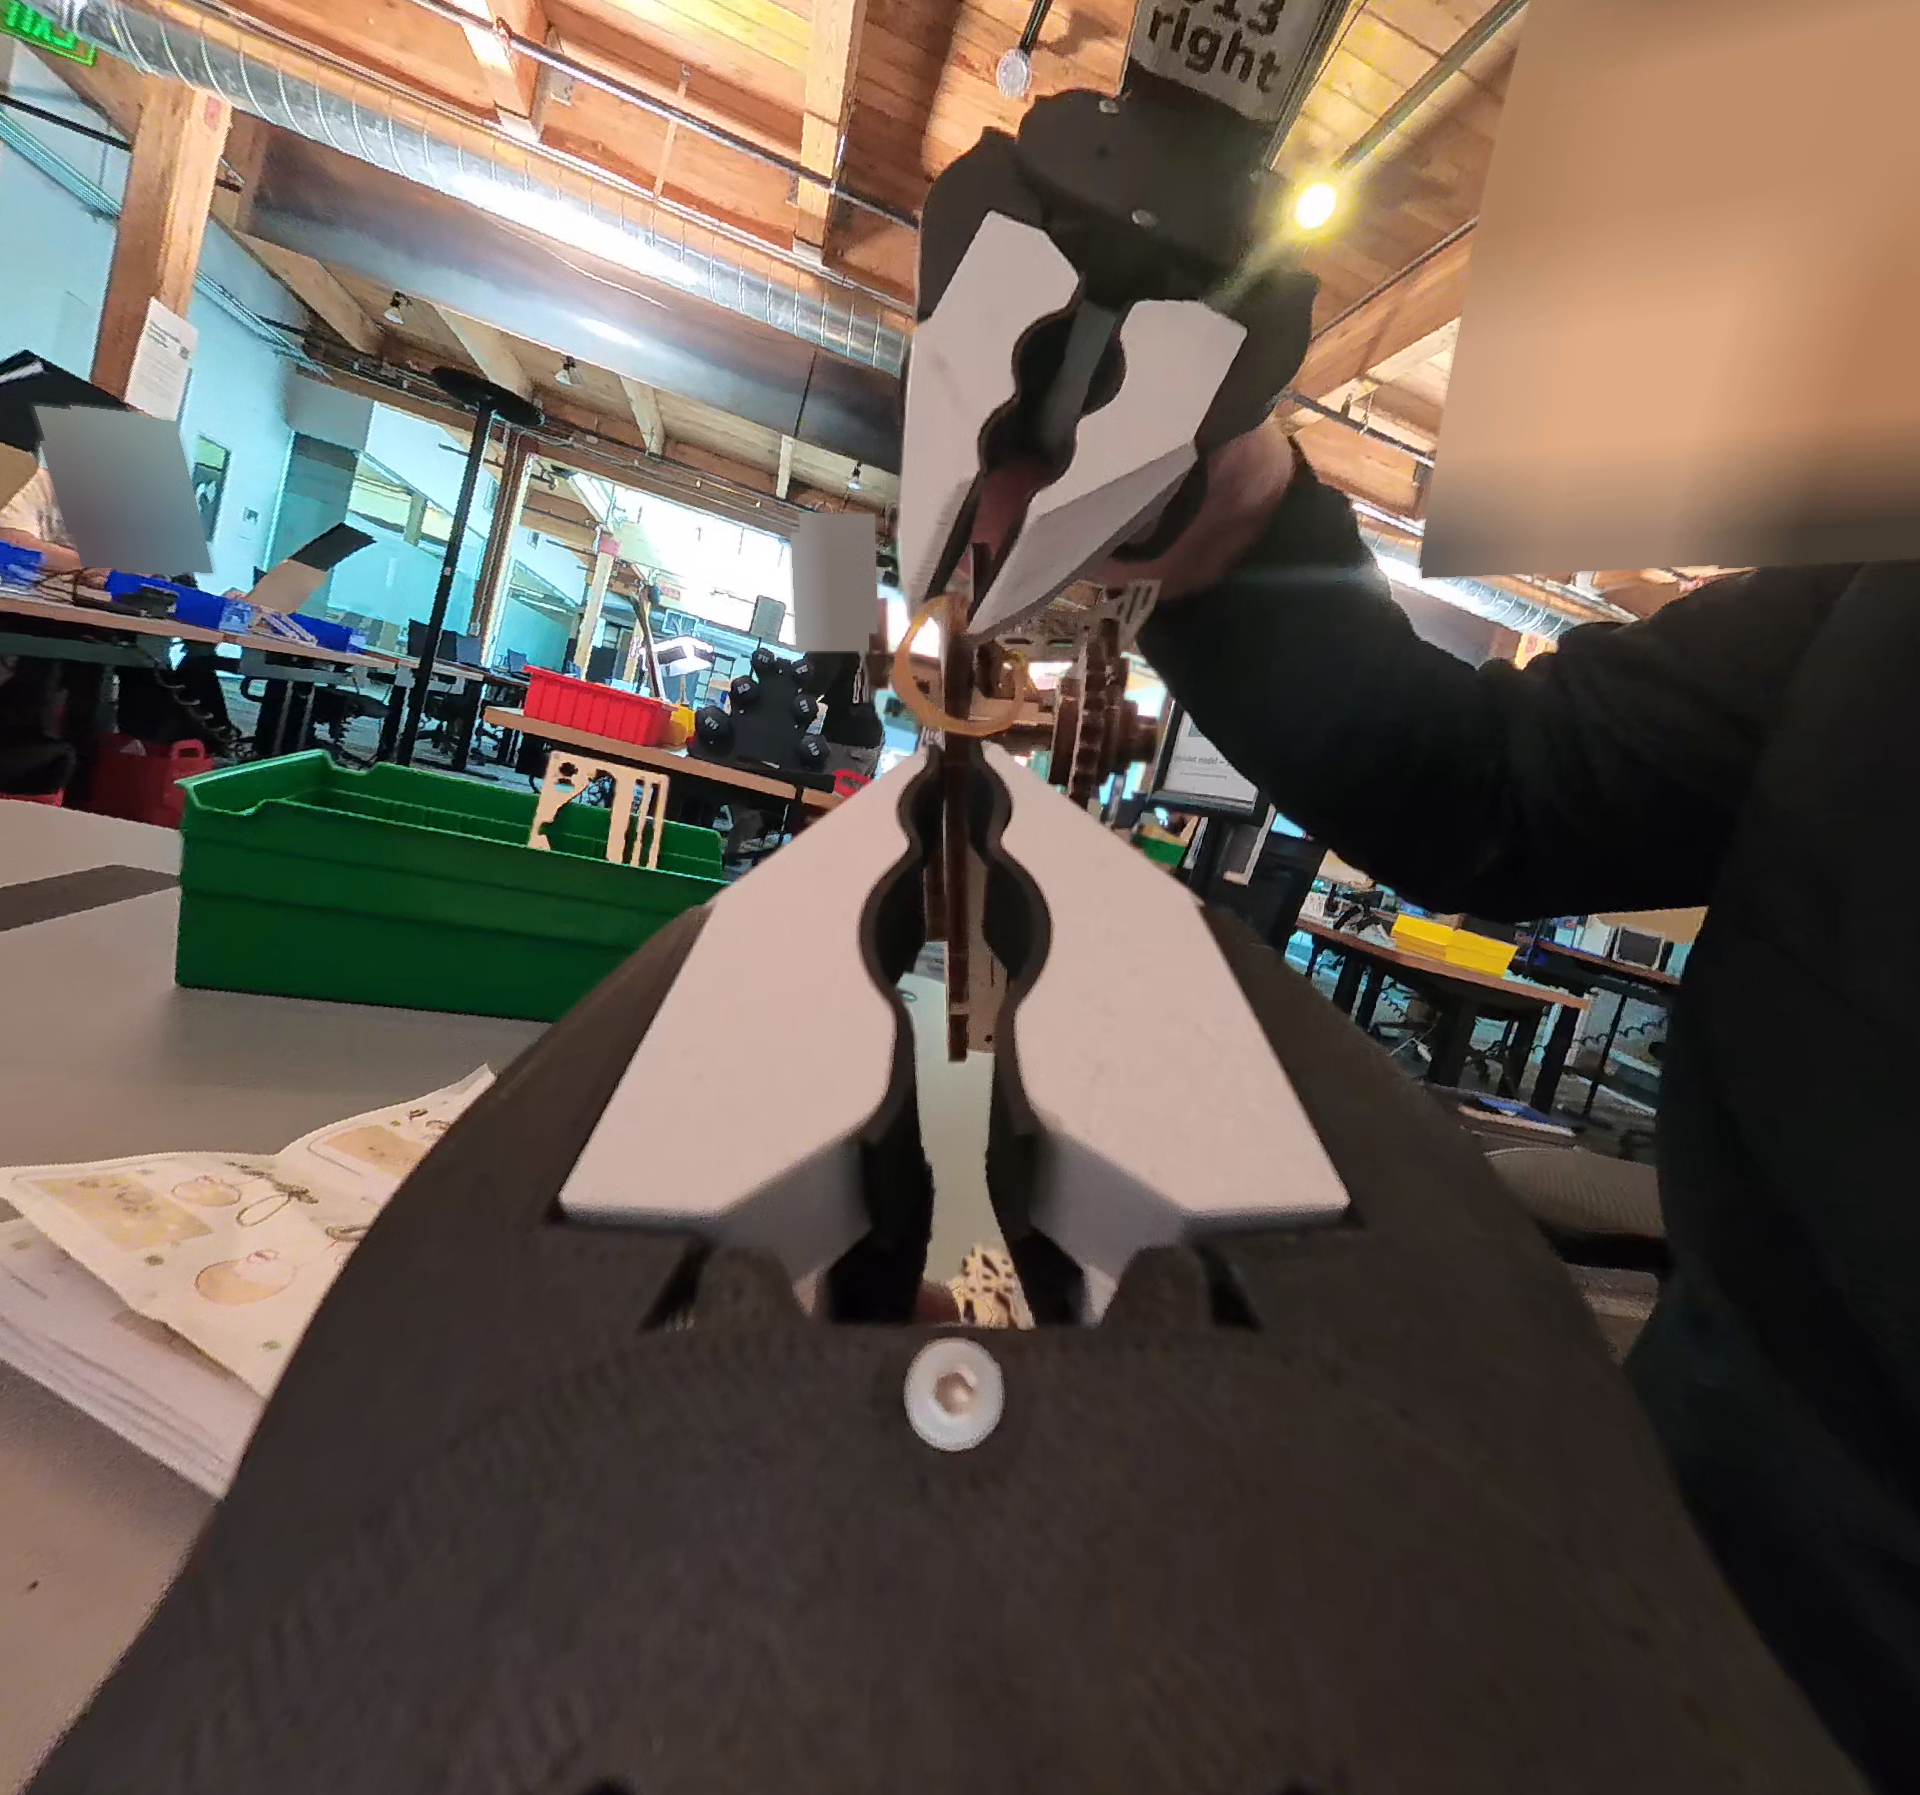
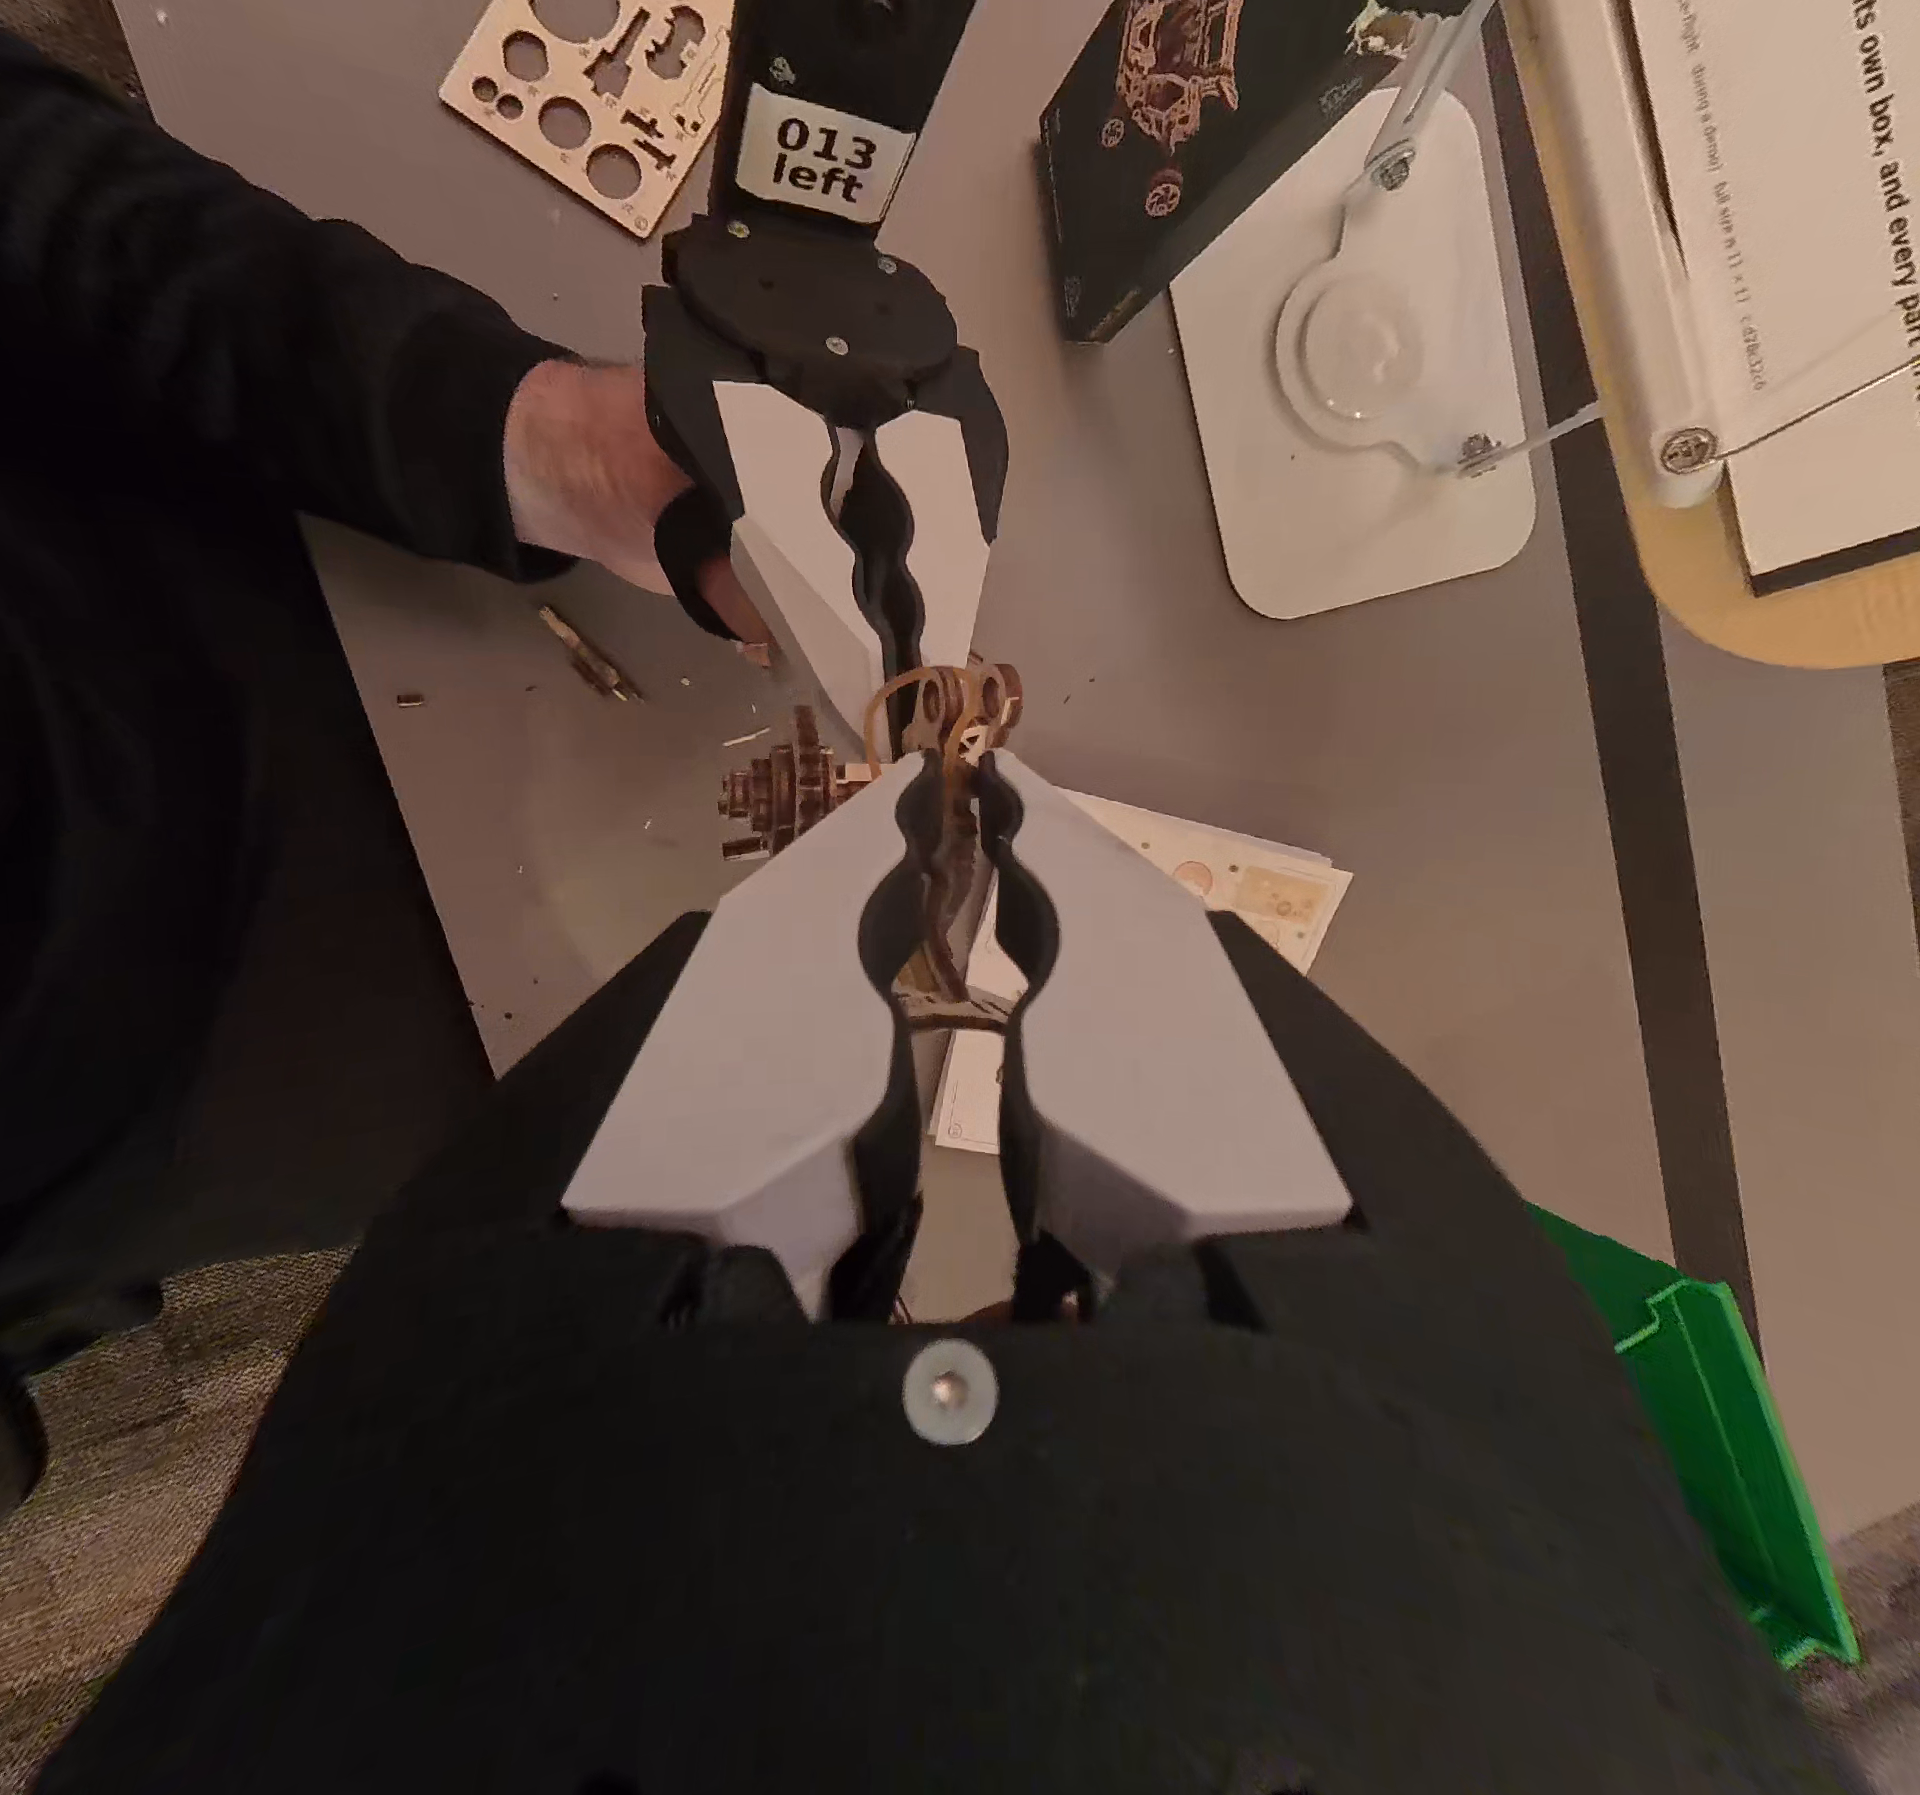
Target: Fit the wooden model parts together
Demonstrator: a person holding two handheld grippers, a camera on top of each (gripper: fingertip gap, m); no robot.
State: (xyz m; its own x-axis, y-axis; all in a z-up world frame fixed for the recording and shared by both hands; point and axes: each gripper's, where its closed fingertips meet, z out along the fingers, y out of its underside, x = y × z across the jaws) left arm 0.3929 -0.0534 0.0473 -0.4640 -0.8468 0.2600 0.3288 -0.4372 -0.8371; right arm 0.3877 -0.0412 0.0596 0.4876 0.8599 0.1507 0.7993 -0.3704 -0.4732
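A small wooden model part (image 2: 977, 701) with ring-shaped pieces and a tan rubber band (image 2: 891, 706) looped on it is held in the air between both grippers. My left gripper (image 1: 951, 756) is shut on a thin wooden plate (image 1: 954, 914), seen edge-on. My right gripper (image 2: 951, 758) is shut on the wooden part (image 2: 940, 872) from the opposite side. In the left wrist view the right gripper (image 1: 961, 618) comes down from above, tip to tip with mine, at the rubber band (image 1: 920, 670). In the right wrist view the left gripper (image 2: 935, 665) meets mine.
A wooden gear assembly (image 2: 779, 800) is on the grey table (image 2: 1351, 758) by the grippers. A green bin (image 1: 416, 872) holds a punched wooden sheet (image 1: 608, 810). Instruction sheets (image 1: 208, 1226), another punched sheet (image 2: 592, 52), a black box (image 2: 1174, 135) and a white stand (image 2: 1371, 374) lie around. My two grippers' fingertips are within a few centimetres of each other.
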